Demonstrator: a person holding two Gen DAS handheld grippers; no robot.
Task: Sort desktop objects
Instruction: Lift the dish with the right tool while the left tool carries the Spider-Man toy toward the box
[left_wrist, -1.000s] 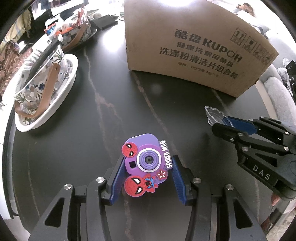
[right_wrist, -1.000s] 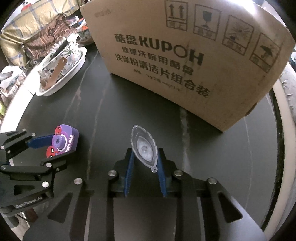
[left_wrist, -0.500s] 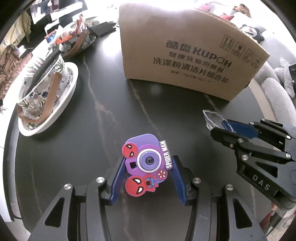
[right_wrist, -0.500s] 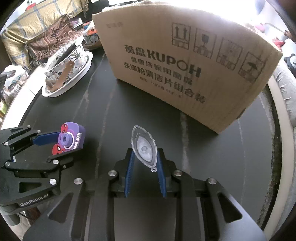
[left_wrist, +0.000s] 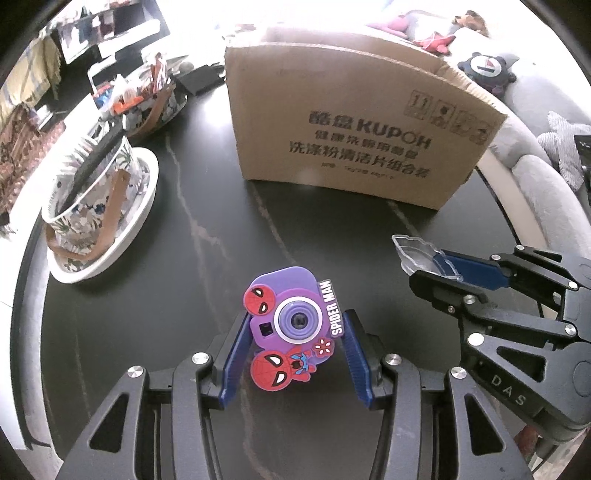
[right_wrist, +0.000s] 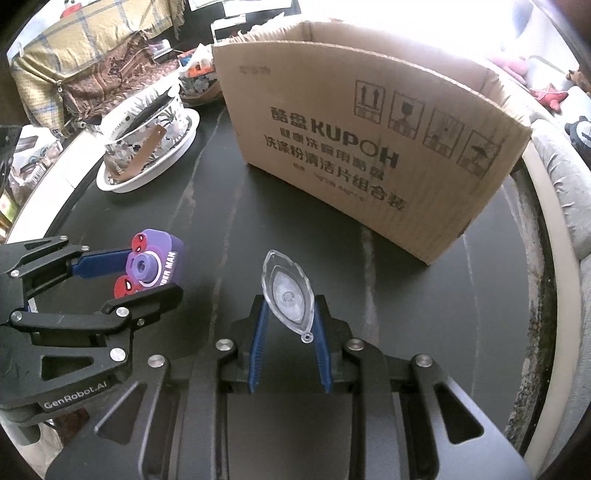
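Observation:
A purple Spider-Man toy camera (left_wrist: 291, 317) hangs above the dark marble table (left_wrist: 184, 258), with my left gripper (left_wrist: 295, 326) shut on its sides. From the right wrist view the same toy (right_wrist: 151, 266) and left gripper (right_wrist: 153, 275) show at the left. My right gripper (right_wrist: 290, 308) is shut on a clear leaf-shaped plastic piece (right_wrist: 286, 291), whose tip sticks out past the blue pads. That piece (left_wrist: 417, 251) and the right gripper (left_wrist: 424, 266) appear at the right in the left wrist view. An open cardboard box (left_wrist: 351, 136) (right_wrist: 369, 158) stands ahead of both grippers.
A white dish holding a floral fabric basket (left_wrist: 96, 206) (right_wrist: 147, 144) sits at the table's left. Behind it is a second basket (left_wrist: 147, 99) with small items. A grey sofa with plush toys (left_wrist: 546, 166) lies beyond the table's pale right rim (right_wrist: 546, 258).
Both grippers have risen with their objects still held. The box now looks smaller and its open top edge has come into view.

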